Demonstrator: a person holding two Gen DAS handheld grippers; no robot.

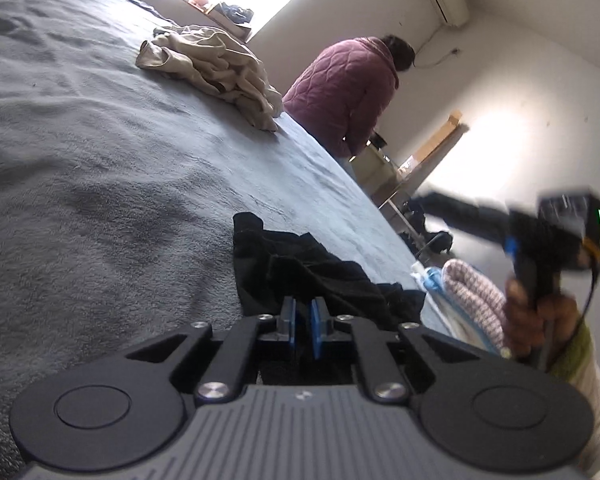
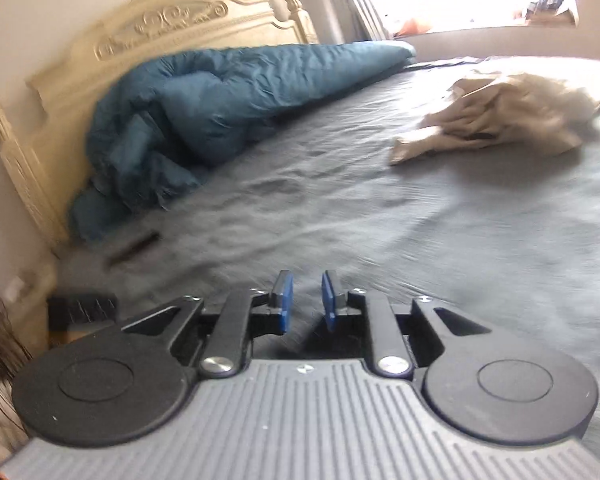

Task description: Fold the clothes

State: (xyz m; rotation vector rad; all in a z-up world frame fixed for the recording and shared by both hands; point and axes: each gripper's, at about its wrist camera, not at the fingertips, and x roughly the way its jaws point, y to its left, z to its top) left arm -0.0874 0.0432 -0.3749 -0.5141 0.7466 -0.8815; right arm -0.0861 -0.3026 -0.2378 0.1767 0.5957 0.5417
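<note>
A crumpled black garment [image 1: 300,264] lies on the grey bed sheet [image 1: 100,160] near the bed's edge. My left gripper [image 1: 303,305] sits at its near edge, the blue pads drawn almost together with black cloth in the narrow gap. A beige garment [image 1: 216,68] lies bunched further up the bed, and it also appears in the right wrist view [image 2: 500,120]. My right gripper [image 2: 306,282] hovers over bare sheet, its pads apart with nothing between them. A hand [image 1: 536,312] holding that tool shows blurred at the right of the left wrist view.
A blue duvet [image 2: 220,100] is heaped against the cream headboard [image 2: 160,28]. A person in a maroon quilted jacket [image 1: 348,88] stands beyond the bed's far side. A pink knit pile [image 1: 472,296] rests at the bed's edge beside the black garment.
</note>
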